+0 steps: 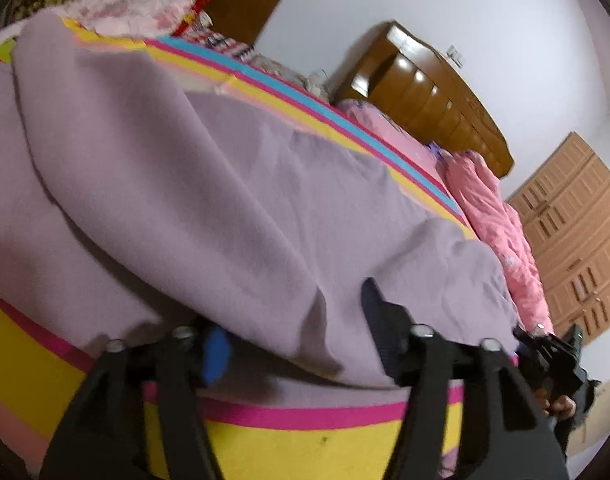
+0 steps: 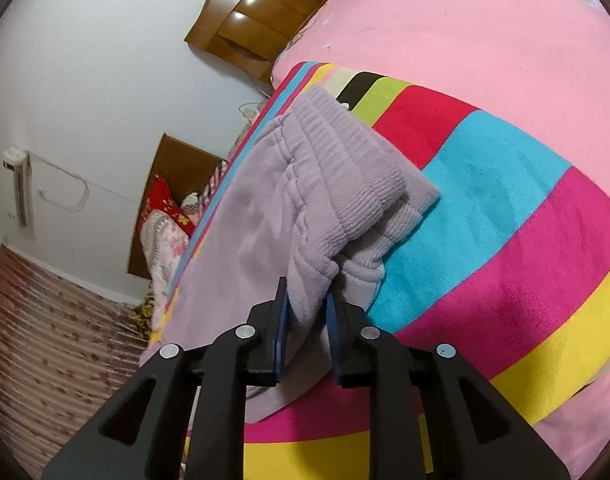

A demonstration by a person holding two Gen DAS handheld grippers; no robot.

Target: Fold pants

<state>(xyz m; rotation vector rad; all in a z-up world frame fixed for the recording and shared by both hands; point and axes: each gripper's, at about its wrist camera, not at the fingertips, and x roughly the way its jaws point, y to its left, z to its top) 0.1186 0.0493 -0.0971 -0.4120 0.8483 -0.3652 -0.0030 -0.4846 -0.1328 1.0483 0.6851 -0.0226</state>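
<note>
Right hand-held gripper [image 2: 307, 320] is clamping the lilac fleece pants [image 2: 305, 184], left hand-held gripper [image 1: 297, 344] is gaping around cloth; folding on the striped bed [image 2: 505, 200] is remaining unfinished.

Lilac ribbed-waist pants [image 2: 305, 200], seemingly folded, on striped bedspread [image 2: 505, 220]

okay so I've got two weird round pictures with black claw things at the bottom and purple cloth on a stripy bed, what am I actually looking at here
Those black claws are handheld two-finger grippers, one in each of a person's hands, each carrying a wide-angle camera. One picture looks along the left gripper, the other along the right gripper. Lilac pants lie on a striped blanket covering a bed, with a pink quilt beyond. The right gripper pinches the pants near the ribbed waistband. The left gripper's jaws stand apart around the cloth's edge, not pinching it.
</note>
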